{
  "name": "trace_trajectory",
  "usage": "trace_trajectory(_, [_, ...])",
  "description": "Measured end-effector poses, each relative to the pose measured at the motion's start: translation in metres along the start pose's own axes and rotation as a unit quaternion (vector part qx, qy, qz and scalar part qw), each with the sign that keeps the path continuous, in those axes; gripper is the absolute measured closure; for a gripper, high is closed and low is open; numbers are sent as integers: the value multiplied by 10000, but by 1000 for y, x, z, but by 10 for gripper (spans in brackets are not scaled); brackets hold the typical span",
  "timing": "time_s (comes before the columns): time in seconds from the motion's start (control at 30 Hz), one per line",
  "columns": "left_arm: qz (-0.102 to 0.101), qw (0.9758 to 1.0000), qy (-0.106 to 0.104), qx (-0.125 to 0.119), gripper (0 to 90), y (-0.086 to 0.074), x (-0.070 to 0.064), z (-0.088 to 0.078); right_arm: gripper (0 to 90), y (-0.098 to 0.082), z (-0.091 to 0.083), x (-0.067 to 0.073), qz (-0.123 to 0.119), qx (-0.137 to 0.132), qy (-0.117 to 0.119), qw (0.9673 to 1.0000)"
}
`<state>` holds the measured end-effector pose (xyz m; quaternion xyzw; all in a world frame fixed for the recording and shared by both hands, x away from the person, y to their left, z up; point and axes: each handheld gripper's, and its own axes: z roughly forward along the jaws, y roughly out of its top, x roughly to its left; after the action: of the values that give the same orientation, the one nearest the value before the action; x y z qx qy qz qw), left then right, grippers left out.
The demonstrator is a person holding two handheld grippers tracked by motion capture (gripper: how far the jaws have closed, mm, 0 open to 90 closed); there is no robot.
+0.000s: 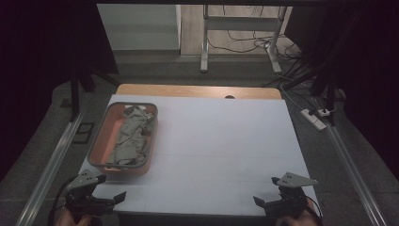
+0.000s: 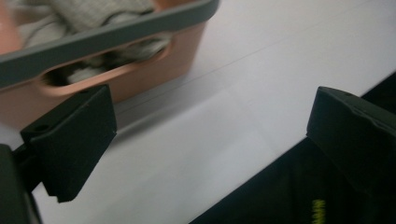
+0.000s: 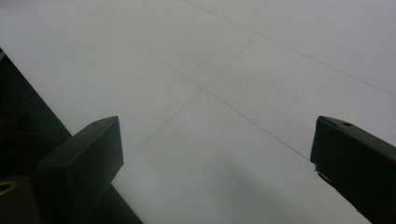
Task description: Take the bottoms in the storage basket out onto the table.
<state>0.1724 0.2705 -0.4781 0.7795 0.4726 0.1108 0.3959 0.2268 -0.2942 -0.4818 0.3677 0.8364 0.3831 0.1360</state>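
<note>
Both grippers waited at the near edge of the white counter point(image 1: 211, 141), left gripper point(image 1: 96, 200) and right gripper point(image 1: 277, 201) each with fingers spread wide, holding nothing. Farther back on the left sat the orange basket point(image 1: 101, 141), crumpled grey cloth point(image 1: 131, 134) inside.

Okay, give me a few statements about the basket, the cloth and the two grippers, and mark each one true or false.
1. The orange basket sits on the table's left side. True.
2. The grey cloth lies spread flat on the white table. False: it is crumpled inside the basket.
3. The left gripper has its jaws apart. True.
4. The right gripper grips the basket's rim. False: its jaws are apart, holding nothing, above bare table.
</note>
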Motion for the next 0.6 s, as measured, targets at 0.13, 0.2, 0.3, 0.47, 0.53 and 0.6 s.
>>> trace_trajectory(0.13, [98, 9999, 23, -39, 17, 3, -1, -2, 22, 0, 0, 0, 0, 11, -11, 10000])
trace_trajectory(0.2, [138, 9999, 47, -53, 15, 4, -1, -2, 23, 0, 0, 0, -3, 17, -15, 10000])
trace_trajectory(0.3, [302, 9994, 139, 10, 2, 5, -1, -1, 22, 0, 1, 0, -4, 24, -17, 10000])
trace_trajectory(0.47, [306, 9995, 111, 40, 0, 9, 0, 0, 22, 0, 1, 1, -22, 61, -21, 10000])
trace_trajectory(0.53, [314, 9994, 143, 1, 0, 11, 2, -1, 22, 0, 1, 1, -26, 61, -17, 10000])
trace_trajectory(0.6, [301, 9994, 142, -24, 0, 12, 3, -1, 23, 0, 1, 1, -31, 64, -18, 10000])
